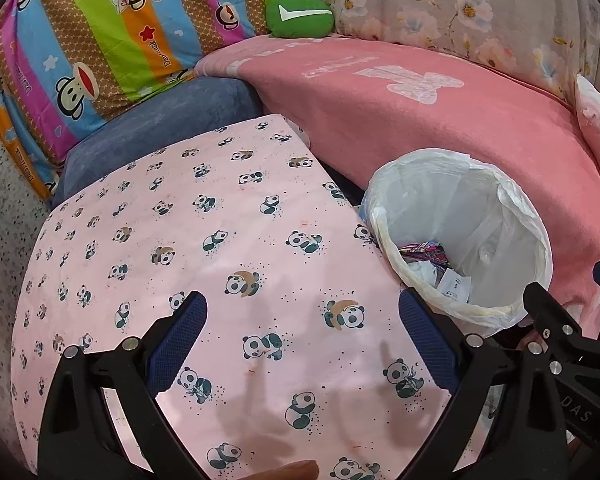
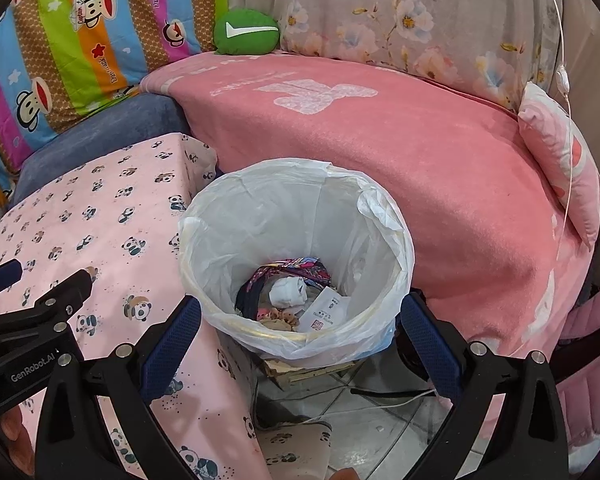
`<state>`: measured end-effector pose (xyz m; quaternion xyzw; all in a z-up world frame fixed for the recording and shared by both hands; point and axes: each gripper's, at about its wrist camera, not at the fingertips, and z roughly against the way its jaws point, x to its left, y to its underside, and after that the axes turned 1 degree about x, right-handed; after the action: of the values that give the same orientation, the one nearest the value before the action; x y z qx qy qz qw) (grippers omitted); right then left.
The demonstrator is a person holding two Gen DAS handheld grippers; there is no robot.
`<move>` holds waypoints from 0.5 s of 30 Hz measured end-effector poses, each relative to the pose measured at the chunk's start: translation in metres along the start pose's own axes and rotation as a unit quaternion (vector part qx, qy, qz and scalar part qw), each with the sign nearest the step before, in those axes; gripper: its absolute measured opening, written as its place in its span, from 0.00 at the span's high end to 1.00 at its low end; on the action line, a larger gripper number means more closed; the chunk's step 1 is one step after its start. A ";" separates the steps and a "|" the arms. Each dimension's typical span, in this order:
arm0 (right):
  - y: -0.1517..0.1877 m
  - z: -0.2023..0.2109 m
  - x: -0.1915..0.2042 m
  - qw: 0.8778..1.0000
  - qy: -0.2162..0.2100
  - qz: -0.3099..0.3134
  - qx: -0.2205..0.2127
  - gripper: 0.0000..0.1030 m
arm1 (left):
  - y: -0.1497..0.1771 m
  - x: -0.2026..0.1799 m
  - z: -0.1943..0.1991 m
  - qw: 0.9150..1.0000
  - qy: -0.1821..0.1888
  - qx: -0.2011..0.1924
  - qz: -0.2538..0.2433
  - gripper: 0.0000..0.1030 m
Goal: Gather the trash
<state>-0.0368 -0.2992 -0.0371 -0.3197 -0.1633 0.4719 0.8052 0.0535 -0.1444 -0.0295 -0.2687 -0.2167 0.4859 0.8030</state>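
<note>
The trash (image 2: 296,296) lies at the bottom of the bin (image 2: 400,236), which stands on the floor just off the far right corner of the desk (image 1: 204,248), wedged between the desk's panda-print cloth and the pink-blanketed sofa (image 2: 380,152). What shows inside is a crumpled white tissue (image 2: 288,292), a printed paper slip (image 2: 326,310), a dark purple patterned wrapper (image 2: 296,270) and something brownish and frilly that I cannot identify from here, possibly a scrap of fabric or paper. All of it looks light, soft and easily crushed, nothing stiff or fragile, so a gentle pinch would do; the wrapper may be slick. The thin white liner bag (image 2: 260,188) is folded over the rim and looks flimsy and slippery; if the load is to be lifted out, the gathered plastic at the rim on the near side seems the best hold, taking a bunch of it and not a single layer that could tear. The left claw (image 1: 302,336) hovers released over the bare cloth, holding nothing, and no loose trash shows on the desk. The right claw (image 2: 300,336) is likewise spread wide and empty, poised just above the bin's near rim
</note>
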 end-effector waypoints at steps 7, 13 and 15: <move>0.000 -0.002 -0.003 1.000 0.002 0.000 0.002 0.06 | 0.000 -0.002 0.001 1.000 -0.005 -0.002 -0.003 0.11; 0.001 -0.003 -0.002 1.000 0.004 0.003 0.003 0.06 | 0.001 -0.003 0.000 1.000 -0.005 0.000 -0.002 0.11; 0.002 -0.003 -0.001 1.000 0.004 0.003 0.004 0.06 | 0.001 -0.002 0.000 1.000 -0.005 0.000 -0.001 0.11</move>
<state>-0.0371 -0.3006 -0.0406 -0.3192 -0.1575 0.4734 0.8057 0.0516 -0.1454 -0.0301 -0.2657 -0.2208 0.4865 0.8025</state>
